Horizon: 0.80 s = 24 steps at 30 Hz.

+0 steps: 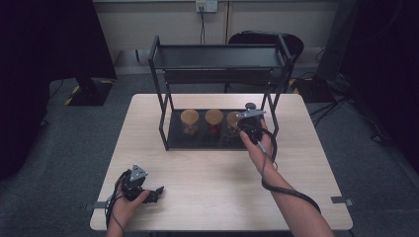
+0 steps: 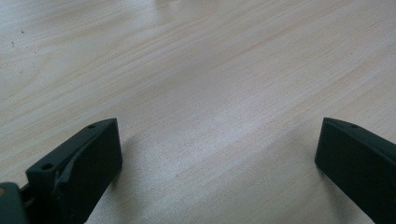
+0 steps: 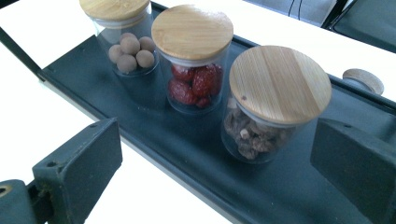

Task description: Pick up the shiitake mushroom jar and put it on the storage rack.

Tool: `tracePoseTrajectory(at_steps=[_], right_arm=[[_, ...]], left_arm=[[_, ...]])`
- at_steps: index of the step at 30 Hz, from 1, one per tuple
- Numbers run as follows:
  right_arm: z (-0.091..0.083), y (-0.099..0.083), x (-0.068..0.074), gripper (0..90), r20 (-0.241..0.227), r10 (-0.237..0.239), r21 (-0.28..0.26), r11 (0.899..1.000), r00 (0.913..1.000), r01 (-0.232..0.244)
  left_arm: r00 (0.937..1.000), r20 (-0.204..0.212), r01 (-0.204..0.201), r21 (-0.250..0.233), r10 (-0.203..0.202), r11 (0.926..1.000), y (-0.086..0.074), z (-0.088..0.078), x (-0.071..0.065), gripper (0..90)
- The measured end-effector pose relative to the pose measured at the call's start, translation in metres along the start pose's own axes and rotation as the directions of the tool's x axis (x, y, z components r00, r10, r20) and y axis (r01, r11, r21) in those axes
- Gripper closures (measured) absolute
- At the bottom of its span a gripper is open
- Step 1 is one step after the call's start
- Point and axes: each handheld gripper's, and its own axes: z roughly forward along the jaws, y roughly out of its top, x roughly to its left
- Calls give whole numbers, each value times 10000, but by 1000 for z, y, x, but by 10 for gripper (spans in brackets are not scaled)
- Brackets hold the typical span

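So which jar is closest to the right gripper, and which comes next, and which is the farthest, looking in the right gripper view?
From the right gripper:
1. The jar of brown chunks, on the right of the row, just ahead of the open jaws.
2. The jar of red fruit, in the middle.
3. The jar of round tan balls, at the far left end of the black tray.

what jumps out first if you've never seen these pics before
Three glass jars with bamboo lids stand in a row on the bottom shelf of a black rack at the far side of the table: round brown balls, red fruit, and brown dried pieces. The right gripper hangs open in front of the jar of dried pieces, touching nothing. The left gripper rests open near the table's front left corner.
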Motion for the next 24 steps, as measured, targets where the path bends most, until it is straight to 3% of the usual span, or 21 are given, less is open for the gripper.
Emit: tracePoseTrajectory(at_steps=[24], right_arm=[[-13, -33, -3, 17, -581, -127, 175, 9998, 9982, 137]], left_arm=[[10000, 2, 3, -7, -3, 10000, 0, 0, 0, 3]])
